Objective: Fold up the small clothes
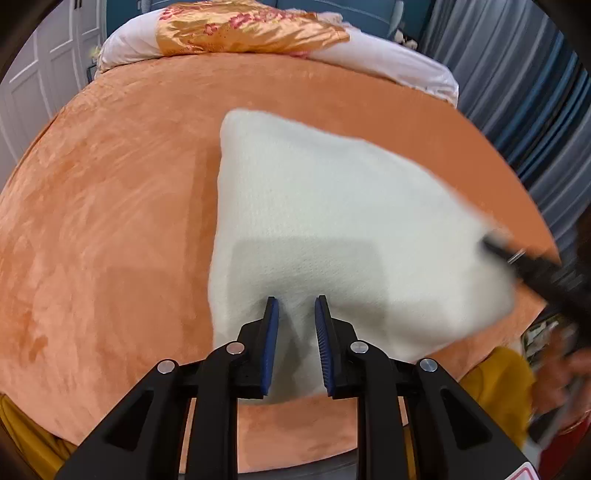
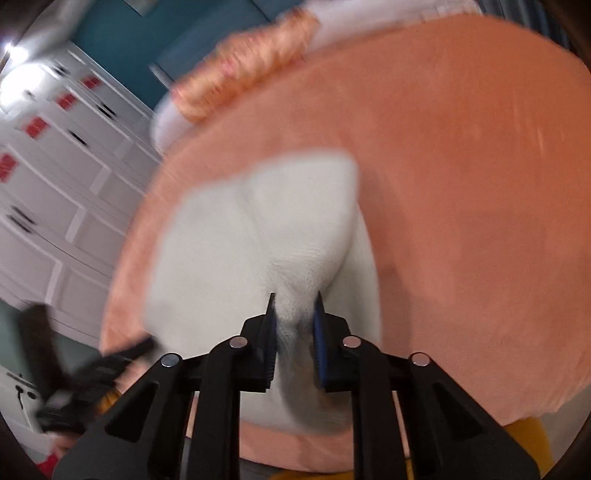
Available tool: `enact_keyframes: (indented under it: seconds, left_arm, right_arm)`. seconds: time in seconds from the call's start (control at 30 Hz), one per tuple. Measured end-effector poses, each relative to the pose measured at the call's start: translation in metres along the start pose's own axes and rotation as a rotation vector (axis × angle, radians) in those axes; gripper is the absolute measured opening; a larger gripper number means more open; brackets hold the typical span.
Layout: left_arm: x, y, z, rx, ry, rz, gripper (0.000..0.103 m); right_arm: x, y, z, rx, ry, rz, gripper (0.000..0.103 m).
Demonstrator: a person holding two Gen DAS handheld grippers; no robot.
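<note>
Blue pads of the left gripper (image 1: 296,314) fill the bottom of the left wrist view, standing a little apart with the near edge of the white garment (image 1: 332,229) running up between them; the cloth shows no pinch or pucker there, so I judge these jaws released rather than grasping, though the contact is hard to read. From them the garment spreads away and to the right across the orange bedspread (image 1: 110,221), its long axis running from the near edge toward a far corner by the pillow (image 1: 251,33). At the garment's right corner the right gripper (image 1: 491,242) comes in blurred and appears to have hold of the edge. In the right wrist view, the right gripper (image 2: 294,314) has cloth bunched and creased between its pads, clenched on the garment (image 2: 240,240), which is lifted into a ridge running ahead of the jaws. The left gripper (image 2: 147,345) sits at the lower left by the garment's other near corner, too blurred to read. Both grippers are at the near edge, so any fold would carry that edge away toward the far one.
</note>
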State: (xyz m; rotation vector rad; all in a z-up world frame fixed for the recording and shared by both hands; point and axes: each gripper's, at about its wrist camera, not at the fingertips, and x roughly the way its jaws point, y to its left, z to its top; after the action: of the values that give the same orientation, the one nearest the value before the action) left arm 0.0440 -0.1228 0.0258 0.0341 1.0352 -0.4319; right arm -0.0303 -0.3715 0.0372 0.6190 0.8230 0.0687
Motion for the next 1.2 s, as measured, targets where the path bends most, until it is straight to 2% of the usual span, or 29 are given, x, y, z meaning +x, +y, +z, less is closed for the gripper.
enact_keyframes:
  seconds: [0.03, 0.1, 0.17, 0.2, 0.33, 0.4, 0.47, 0.53, 0.63, 0.7, 0.8, 0.93, 1.0, 1.1, 1.2]
  left_arm:
    - [0.003, 0.001, -0.001, 0.002, 0.005, 0.007, 0.018]
    - [0.011, 0.001, -0.005, 0.006, 0.028, 0.013, 0.016]
    - [0.018, 0.000, -0.006, 0.016, 0.043, 0.016, 0.014]
    - [0.022, 0.000, -0.006, 0.029, 0.045, 0.027, 0.014]
    - [0.022, 0.001, -0.008, 0.050, 0.036, 0.051, 0.014]
    - [0.022, 0.001, -0.009, 0.054, 0.035, 0.054, 0.014]
    - [0.021, 0.001, -0.009, 0.048, 0.034, 0.054, 0.014]
    - [0.022, -0.001, -0.009, 0.050, 0.030, 0.063, 0.014]
    - [0.022, -0.007, -0.011, 0.069, 0.020, 0.088, 0.014]
    - [0.023, -0.009, -0.011, 0.080, 0.023, 0.095, 0.014]
    - [0.022, -0.012, -0.012, 0.098, 0.020, 0.120, 0.014]
    - [0.022, -0.009, -0.011, 0.095, 0.022, 0.121, 0.014]
    - [0.022, -0.010, -0.011, 0.093, 0.020, 0.125, 0.014]
    - [0.021, -0.010, -0.012, 0.086, 0.027, 0.113, 0.014]
    - [0.007, -0.004, -0.014, 0.062, 0.013, 0.079, 0.014]
  right_arm:
    - [-0.011, 0.000, 0.003, 0.020, -0.038, 0.019, 0.014]
    - [-0.005, -0.010, 0.001, 0.045, -0.037, -0.005, 0.014]
    - [0.033, -0.029, -0.013, 0.045, 0.069, -0.116, 0.014]
    - [0.049, -0.040, -0.022, 0.070, 0.099, -0.123, 0.014]
    - [0.026, -0.044, -0.016, 0.172, 0.062, -0.030, 0.017]
    - [0.009, -0.033, -0.016, 0.145, 0.026, -0.030, 0.017]
    - [-0.009, -0.012, -0.022, 0.068, -0.017, -0.084, 0.017]
    - [-0.017, 0.010, -0.031, -0.020, -0.022, -0.140, 0.016]
    - [0.006, 0.014, -0.047, -0.100, 0.065, -0.246, 0.016]
    - [0.035, -0.002, -0.058, -0.094, 0.146, -0.298, 0.016]
    - [0.020, -0.003, -0.051, -0.060, 0.113, -0.288, 0.015]
    - [-0.003, 0.020, -0.038, -0.111, 0.042, -0.253, 0.015]
    - [0.004, 0.028, -0.040, -0.155, 0.061, -0.268, 0.015]
    - [0.047, 0.012, -0.057, -0.155, 0.183, -0.297, 0.015]
    - [0.040, 0.031, -0.053, -0.195, 0.163, -0.336, 0.015]
